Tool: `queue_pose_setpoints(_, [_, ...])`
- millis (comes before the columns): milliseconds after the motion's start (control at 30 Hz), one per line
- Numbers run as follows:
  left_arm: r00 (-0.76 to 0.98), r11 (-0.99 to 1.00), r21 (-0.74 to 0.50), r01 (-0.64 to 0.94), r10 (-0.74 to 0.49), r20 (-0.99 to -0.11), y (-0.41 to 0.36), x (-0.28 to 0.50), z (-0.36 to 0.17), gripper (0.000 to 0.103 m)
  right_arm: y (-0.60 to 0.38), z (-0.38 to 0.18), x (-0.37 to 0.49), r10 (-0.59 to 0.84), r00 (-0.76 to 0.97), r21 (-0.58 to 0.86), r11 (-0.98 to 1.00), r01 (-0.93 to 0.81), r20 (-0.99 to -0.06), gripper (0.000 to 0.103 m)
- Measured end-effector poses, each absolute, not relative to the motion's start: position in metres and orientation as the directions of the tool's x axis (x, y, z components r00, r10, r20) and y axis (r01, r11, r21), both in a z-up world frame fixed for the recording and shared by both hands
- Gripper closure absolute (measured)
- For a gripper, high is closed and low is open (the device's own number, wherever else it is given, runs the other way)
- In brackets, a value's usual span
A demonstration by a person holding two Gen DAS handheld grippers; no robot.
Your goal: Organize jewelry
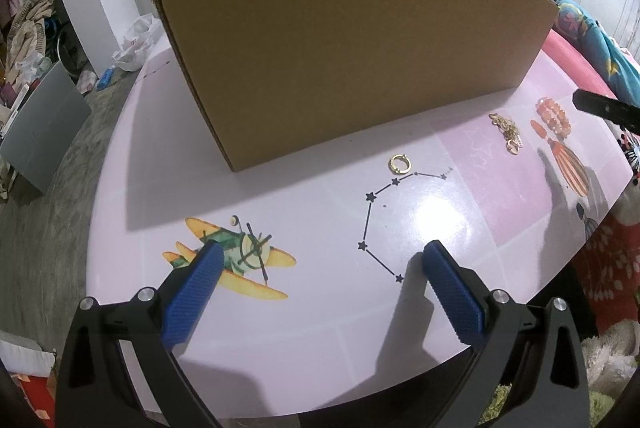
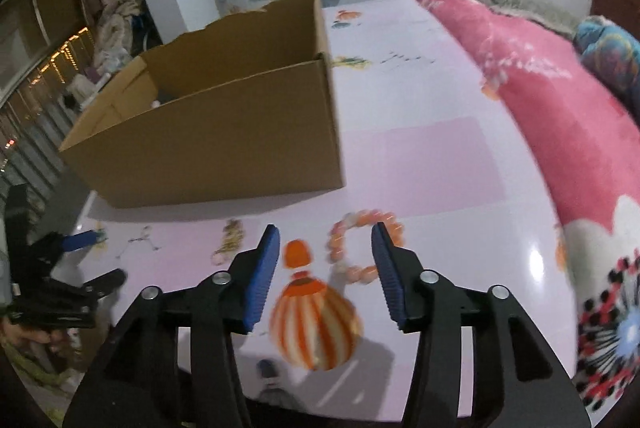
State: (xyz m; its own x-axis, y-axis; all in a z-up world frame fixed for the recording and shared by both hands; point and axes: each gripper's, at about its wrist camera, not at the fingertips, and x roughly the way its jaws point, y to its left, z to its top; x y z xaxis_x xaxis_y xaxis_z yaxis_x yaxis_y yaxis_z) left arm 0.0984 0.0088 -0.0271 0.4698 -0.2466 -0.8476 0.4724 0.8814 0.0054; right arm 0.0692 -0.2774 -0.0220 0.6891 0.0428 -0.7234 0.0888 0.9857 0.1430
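An orange bead bracelet [image 2: 335, 242] lies on the lilac table [image 2: 440, 167], just beyond the tips of my right gripper [image 2: 325, 229], which stands open with nothing pressed between its blue pads. The bracelet [image 1: 554, 117] also shows at the far right in the left wrist view, with a gold chain pile [image 1: 507, 135] beside it and a gold ring [image 1: 399, 163] nearer the middle. My left gripper [image 1: 322, 248] hangs wide open and empty over the printed aeroplane and star pattern. An open cardboard box [image 1: 340, 47] stands behind the jewelry.
The box [image 2: 208, 139] holds a small pale item I cannot identify. The gold chain [image 2: 230, 242] lies left of my right gripper. A pink blanket [image 2: 560, 107] borders the table's right side. A printed orange balloon [image 2: 316, 324] is part of the tabletop. The cluttered floor lies beyond the left edge.
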Motion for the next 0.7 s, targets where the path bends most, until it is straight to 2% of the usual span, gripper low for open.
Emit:
queue_pose_setpoints(233, [0.478, 0.882, 0.004, 0.472, -0.252, -0.842, 0.011, 0.097, -0.027, 0.005, -0.245, -0.032, 0.066, 0.064, 0.649, 0.110, 0.994, 0.031, -0.758, 0.038])
queue_pose_setpoints(433, [0.473, 0.881, 0.005, 0.473, -0.249, -0.845, 0.010, 0.099, -0.026, 0.005, -0.237, -0.049, 0.064, 0.022, 0.600, 0.066, 0.996, 0.052, -0.800, 0.028])
queue_pose_setpoints(500, [0.473, 0.881, 0.005, 0.473, -0.249, -0.845, 0.010, 0.099, -0.026, 0.005, -0.236, -0.052, 0.065, 0.000, 0.585, 0.040, 0.998, 0.055, -0.811, 0.021])
queue_pose_setpoints(667, [0.470, 0.881, 0.005, 0.474, -0.248, -0.847, 0.009, 0.100, -0.026, 0.005, -0.232, -0.062, 0.063, -0.040, 0.558, -0.009, 0.998, 0.059, -0.829, 0.016])
queue_pose_setpoints(700, [0.470, 0.881, 0.006, 0.474, -0.247, -0.848, 0.009, 0.100, -0.026, 0.005, -0.231, -0.063, 0.063, -0.053, 0.558, -0.022, 0.998, 0.061, -0.828, 0.013])
